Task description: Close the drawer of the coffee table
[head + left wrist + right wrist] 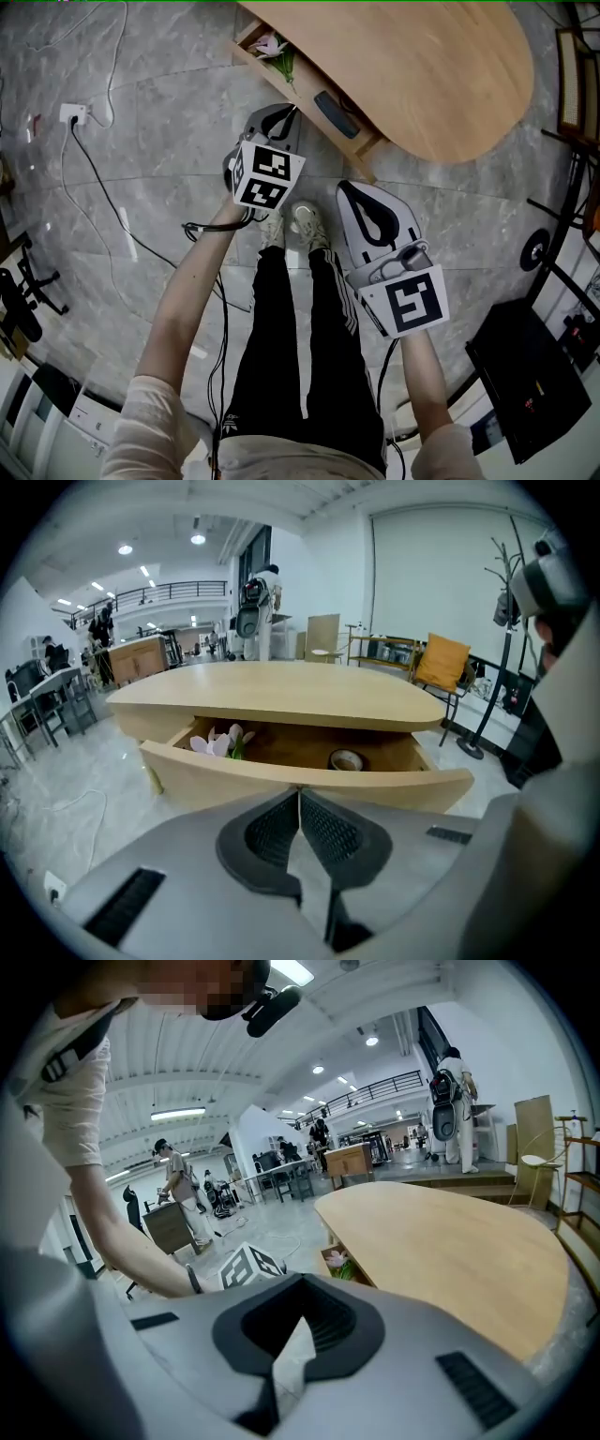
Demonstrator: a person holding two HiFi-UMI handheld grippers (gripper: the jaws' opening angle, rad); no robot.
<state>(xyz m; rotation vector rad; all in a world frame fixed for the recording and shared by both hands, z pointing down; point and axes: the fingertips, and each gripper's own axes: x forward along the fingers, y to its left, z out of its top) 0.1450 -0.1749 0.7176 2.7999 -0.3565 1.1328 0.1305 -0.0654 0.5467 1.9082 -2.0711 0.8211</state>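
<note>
Drawer-closing step, seen from the head and from both claws. The drawer (234, 778) stands pulled out from under the top of the low wooden desk (281, 691), with its curved front facing the person and an artificial flower (217, 742) and a roll of tape (346, 759) lying inside. The left claw (300, 791) has its jaws together with nothing between them, and aims at about the middle of the drawer front; whether it touches cannot be told. The right claw (302, 1283), likewise together and empty, hangs beside it over the floor, near the desk's edge. A good push would probably use the closed left tips as a blunt pusher. It should meet the front near its middle and run straight along the slide, so the drawer does not skew and bind. The flower's petals near the rim may catch under the top.
</note>
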